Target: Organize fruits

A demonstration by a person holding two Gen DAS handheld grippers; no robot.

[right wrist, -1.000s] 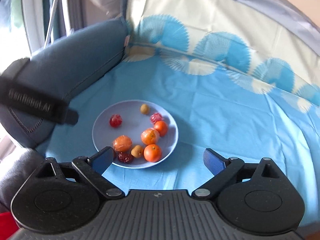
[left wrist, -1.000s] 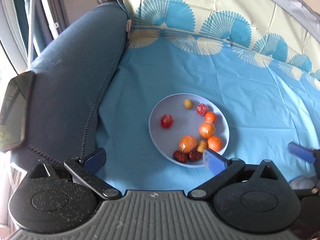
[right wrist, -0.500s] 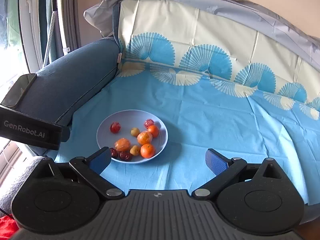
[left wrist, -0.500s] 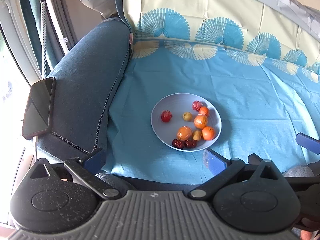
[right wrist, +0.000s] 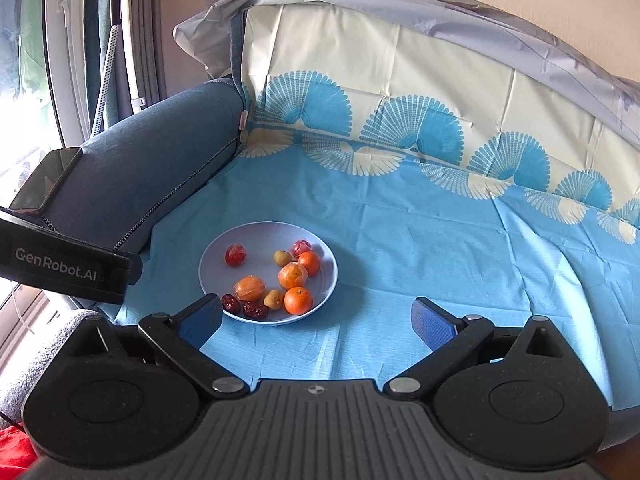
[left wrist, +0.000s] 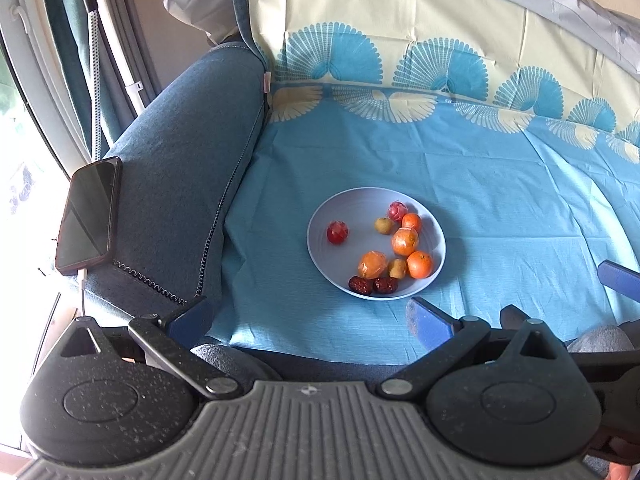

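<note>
Both grippers spread wide, nothing held: left gripper & right gripper hang just short of plate. Fruits all on plate, mostly its right half. Phone on armrest, left of plate.

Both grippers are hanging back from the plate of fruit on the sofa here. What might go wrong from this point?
1. The plate sits on a loose cloth over a soft seat; pressing its rim may tip it.
2. Fruits crowd the near edge: two dates touch the wrapped orange, so open fingers may knock neighbours.
3. The phone lies on the armrest edge; the left gripper could sweep it off.
</note>
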